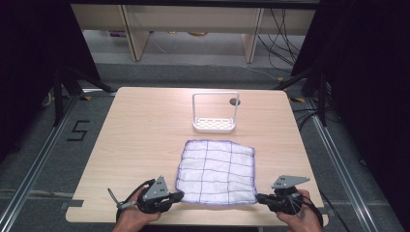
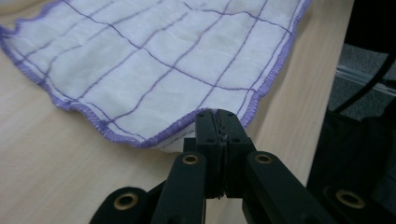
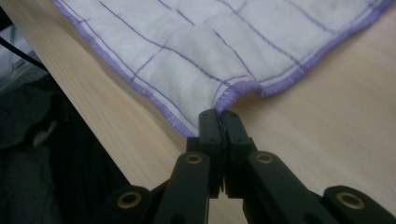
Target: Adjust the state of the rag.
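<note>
1 white cloth (image 1: 216, 172) with a purple grid and purple stitched hem lies spread flat on the near half of the wooden table (image 1: 140, 130). Its 2 near corners are each pinched. The left gripper (image 1: 178, 196) has its jaws pressed together on the near left corner, and in the left gripper view the hem (image 2: 187, 122) runs straight into the closed black tips. The right gripper (image 1: 259, 198) is clamped on the near right corner, its jaws likewise meeting on the edge of the fabric (image 3: 219, 105). Both grippers sit low at the table's near edge, 1 in each hand. Beyond the cloth, apart from it, stands 1 white rack (image 1: 214, 125) with a perforated base and a tall frame handle; its tray holds nothing.
</note>
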Demonstrator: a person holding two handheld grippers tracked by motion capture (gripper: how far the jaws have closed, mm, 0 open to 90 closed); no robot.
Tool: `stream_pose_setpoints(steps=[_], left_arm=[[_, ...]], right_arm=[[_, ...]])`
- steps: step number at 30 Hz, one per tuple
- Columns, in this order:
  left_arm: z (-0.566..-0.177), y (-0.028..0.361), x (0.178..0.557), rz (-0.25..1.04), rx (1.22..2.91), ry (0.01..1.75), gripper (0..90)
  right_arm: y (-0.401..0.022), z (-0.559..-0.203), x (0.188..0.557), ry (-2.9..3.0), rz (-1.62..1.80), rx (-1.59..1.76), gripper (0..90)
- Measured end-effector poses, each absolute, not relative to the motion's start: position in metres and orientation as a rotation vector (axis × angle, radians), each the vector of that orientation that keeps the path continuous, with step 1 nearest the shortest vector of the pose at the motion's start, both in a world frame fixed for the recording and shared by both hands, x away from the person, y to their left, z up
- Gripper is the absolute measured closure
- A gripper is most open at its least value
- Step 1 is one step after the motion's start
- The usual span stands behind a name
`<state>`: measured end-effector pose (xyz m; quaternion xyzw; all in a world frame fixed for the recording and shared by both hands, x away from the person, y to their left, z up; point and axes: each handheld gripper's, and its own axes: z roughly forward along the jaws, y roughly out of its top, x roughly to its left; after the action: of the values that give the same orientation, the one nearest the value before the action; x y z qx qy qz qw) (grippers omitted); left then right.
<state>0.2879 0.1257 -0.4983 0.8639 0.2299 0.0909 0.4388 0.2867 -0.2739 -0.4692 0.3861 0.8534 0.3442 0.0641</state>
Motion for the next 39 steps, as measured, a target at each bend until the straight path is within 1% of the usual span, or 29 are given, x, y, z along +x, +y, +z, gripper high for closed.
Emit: stream_pose_setpoints(steps=[4,5,6,7,8,9,10,11,12,13,14,15,17,19,20,23,25,26,27,30,35,38,39], left_arm=[[-0.505,0.118,0.278,0.174,2.187,0.531,87.7],[-0.506,0.116,0.276,0.17,2.175,0.553,87.3],[-0.506,0.118,0.279,0.176,2.195,0.526,84.9],[-0.506,0.118,0.279,0.159,2.158,0.581,76.6],[-0.506,0.121,0.281,0.164,2.15,0.592,69.0],[-0.504,0.123,0.283,0.153,2.125,0.619,67.1],[-0.502,0.126,0.285,0.146,2.116,0.613,63.1],[-0.499,0.129,0.288,0.15,2.087,0.646,58.6],[-0.496,0.132,0.292,0.164,2.051,0.678,55.5],[-0.492,0.135,0.297,0.176,2.048,0.679,54.0],[-0.489,0.138,0.303,0.214,2.035,0.698,53.0],[-0.486,0.14,0.309,0.22,2.016,0.718,51.9],[-0.482,0.145,0.323,0.264,1.99,0.764,48.1],[-0.48,0.15,0.339,0.318,1.972,0.814,43.3],[-0.479,0.152,0.347,0.32,1.979,0.835,42.9],[-0.483,0.151,0.372,0.339,1.971,0.881,40.8],[-0.486,0.147,0.391,0.363,1.988,0.9,40.3],[-0.489,0.144,0.398,0.358,1.959,0.92,39.8],[-0.488,0.144,0.404,0.356,1.988,0.919,39.2],[-0.494,0.135,0.427,0.363,1.98,0.953,38.9],[-0.499,0.123,0.447,0.362,2.036,0.945,39.2],[-0.5,0.121,0.454,0.403,2.008,0.959,39.7],[-0.5,0.123,0.457,0.399,2.01,0.957,40.9]], right_arm=[[-0.278,-0.482,0.283,2.585,0.968,1.214,89.0],[-0.278,-0.481,0.282,2.596,0.944,1.254,88.5],[-0.279,-0.481,0.283,2.62,0.941,1.23,87.4],[-0.279,-0.481,0.283,2.604,0.96,1.253,83.4],[-0.28,-0.48,0.284,2.584,0.967,1.251,78.8],[-0.281,-0.476,0.285,2.584,0.96,1.256,76.6],[-0.283,-0.472,0.286,2.561,0.962,1.24,73.7],[-0.284,-0.466,0.286,2.543,0.964,1.273,68.9],[-0.286,-0.46,0.289,2.499,0.985,1.267,67.5],[-0.287,-0.452,0.291,2.466,0.985,1.279,65.6],[-0.291,-0.447,0.298,2.459,0.958,1.218,63.1],[-0.291,-0.443,0.304,2.433,0.969,1.219,62.6],[-0.29,-0.437,0.321,2.401,0.986,1.22,58.9],[-0.287,-0.437,0.341,2.36,1.019,1.223,57.8],[-0.285,-0.436,0.35,2.363,1.016,1.233,56.4],[-0.282,-0.44,0.381,2.341,1.018,1.22,55.9],[-0.278,-0.444,0.398,2.321,0.994,1.239,54.8],[-0.277,-0.447,0.406,2.318,0.976,1.23,54.0],[-0.275,-0.448,0.412,2.313,0.963,1.259,53.8],[-0.271,-0.452,0.432,2.282,0.942,1.269,54.0],[-0.264,-0.462,0.461,2.307,0.901,1.273,54.0],[-0.255,-0.471,0.469,2.314,0.876,1.291,53.7],[-0.253,-0.472,0.469,2.344,0.856,1.305,53.2]])
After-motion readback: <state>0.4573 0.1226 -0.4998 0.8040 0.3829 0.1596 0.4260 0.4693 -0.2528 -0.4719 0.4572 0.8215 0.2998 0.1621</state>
